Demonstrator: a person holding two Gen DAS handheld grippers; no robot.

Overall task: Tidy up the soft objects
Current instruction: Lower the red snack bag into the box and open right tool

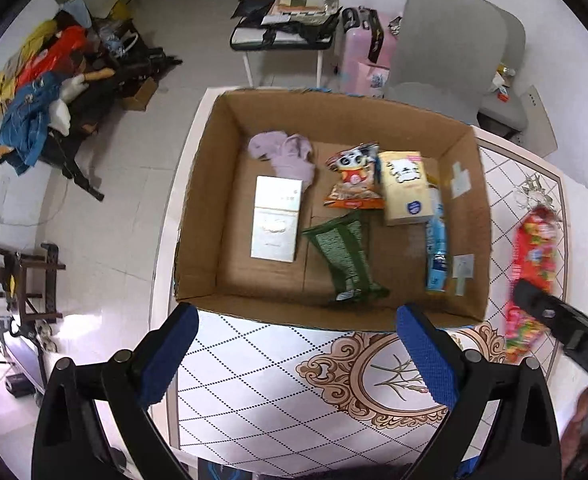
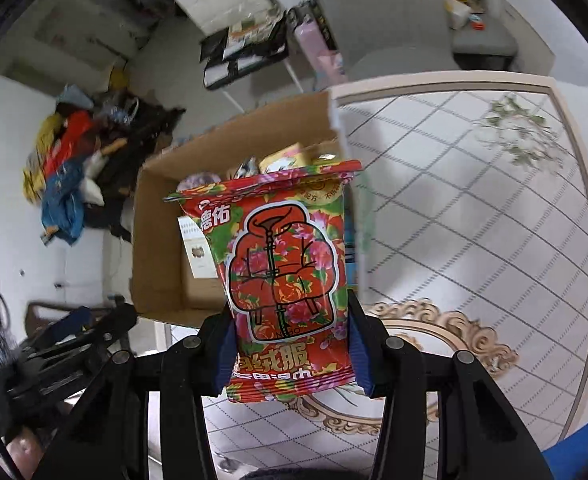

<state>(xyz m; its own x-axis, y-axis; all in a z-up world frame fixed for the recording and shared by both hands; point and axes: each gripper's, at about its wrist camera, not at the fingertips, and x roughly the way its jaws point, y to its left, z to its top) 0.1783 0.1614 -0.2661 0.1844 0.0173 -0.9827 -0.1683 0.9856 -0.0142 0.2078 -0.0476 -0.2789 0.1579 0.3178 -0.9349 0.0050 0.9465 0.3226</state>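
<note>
Red floral packet (image 2: 290, 280) is clamped between the blue pads of the right hand-held gripper (image 2: 292, 354), which holds it by its lower part above the desk (image 2: 474, 240). To the left of this gripper, the left hand-held gripper (image 1: 298, 354) has its jaws wide apart with nothing between them. Just ahead of it stands the cardboard box (image 1: 202, 200). Inside, from left to right, lie a white tissue pack (image 1: 276, 220), a lilac cloth (image 1: 284, 154), a green packet (image 1: 346, 260), an orange snack bag (image 1: 354, 180), a yellow tissue pack (image 1: 404, 188) and a blue packet (image 1: 436, 252).
</note>
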